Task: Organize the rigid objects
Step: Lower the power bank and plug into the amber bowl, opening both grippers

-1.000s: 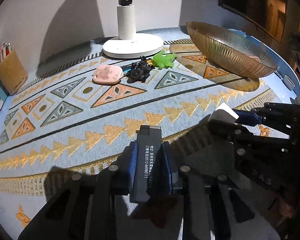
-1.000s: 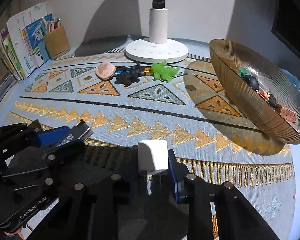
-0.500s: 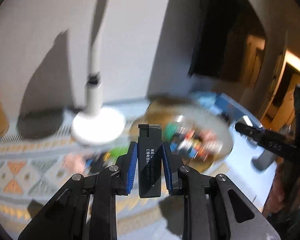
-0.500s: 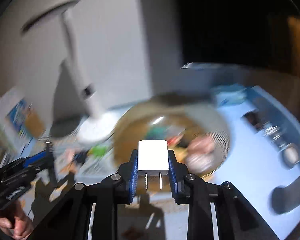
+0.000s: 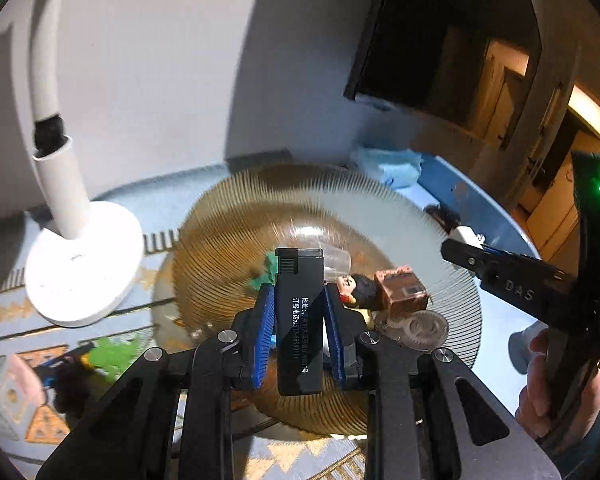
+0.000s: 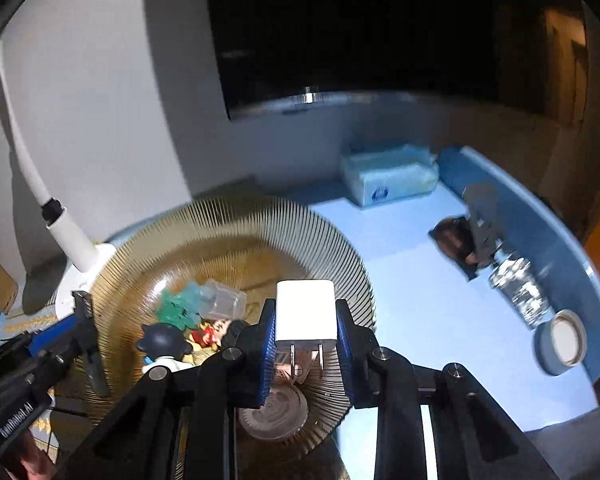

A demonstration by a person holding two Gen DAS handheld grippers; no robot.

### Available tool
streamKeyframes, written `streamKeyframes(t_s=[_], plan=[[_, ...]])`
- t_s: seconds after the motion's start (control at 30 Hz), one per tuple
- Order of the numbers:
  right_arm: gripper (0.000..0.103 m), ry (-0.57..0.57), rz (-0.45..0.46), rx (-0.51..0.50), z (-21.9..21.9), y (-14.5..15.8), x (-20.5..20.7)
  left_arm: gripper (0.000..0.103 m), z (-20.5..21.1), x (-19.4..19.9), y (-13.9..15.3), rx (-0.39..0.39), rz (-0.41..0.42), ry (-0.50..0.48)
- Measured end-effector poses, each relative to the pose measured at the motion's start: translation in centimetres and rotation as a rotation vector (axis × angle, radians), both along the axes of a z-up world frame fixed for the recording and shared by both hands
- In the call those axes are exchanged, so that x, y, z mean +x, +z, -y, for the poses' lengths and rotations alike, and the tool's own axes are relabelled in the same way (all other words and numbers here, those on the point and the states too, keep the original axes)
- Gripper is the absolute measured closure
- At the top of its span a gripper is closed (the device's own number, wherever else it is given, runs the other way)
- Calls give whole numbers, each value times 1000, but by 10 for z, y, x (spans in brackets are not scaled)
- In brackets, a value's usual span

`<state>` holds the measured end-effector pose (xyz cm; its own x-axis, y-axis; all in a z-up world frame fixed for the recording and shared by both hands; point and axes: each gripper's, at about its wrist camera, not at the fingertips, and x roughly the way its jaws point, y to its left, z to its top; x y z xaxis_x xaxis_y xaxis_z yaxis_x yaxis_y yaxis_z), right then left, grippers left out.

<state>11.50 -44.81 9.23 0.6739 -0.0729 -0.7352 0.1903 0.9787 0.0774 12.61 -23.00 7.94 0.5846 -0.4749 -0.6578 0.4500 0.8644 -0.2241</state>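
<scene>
left tool [image 5: 298, 330]: clamped on black lighter [image 5: 300, 320], frame centre, over ribbed amber bowl [image 5: 228, 216]. right tool [image 6: 306, 346]: clamped on white charger [image 6: 305, 310], centre, above same bowl.

A black lighter [image 5: 299, 322] with white print stands upright, clamped between blue pads above the ribbed amber glass bowl [image 5: 452, 280]. A white plug adapter [image 6: 305, 311], prongs toward the camera, is likewise clamped over the bowl, which holds small toys, seemingly figurines, blurred.

Left gripper [image 5: 299, 332] jaws clamp a black lighter [image 5: 299, 320] above the ribbed bowl [image 5: 236, 216].
</scene>
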Motion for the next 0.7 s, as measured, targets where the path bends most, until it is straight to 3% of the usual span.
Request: streamKeyframes(t_s=[0.27, 0.33, 0.37, 0.4, 0.47, 0.7], plan=[[74, -26, 0, 0, 8, -8, 8, 81, 14, 7, -7, 4, -25, -23], [68, -40, 3, 29, 13, -5, 7, 56, 12, 7, -3, 7, -22, -12], [64, -46, 14, 40, 15, -3, 5, 38, 7, 5, 2, 1, -8, -4], [62, -47, 35, 55, 16, 3, -1, 29, 0, -1, 9, -17, 28, 11], [55, -42, 62, 67, 14, 12, -11, 29, -13, -13, 23, -22, 85, 25], [48, 43, 133, 98, -24, 48, -50, 25, -65, -54, 64, -22, 172, 62]])
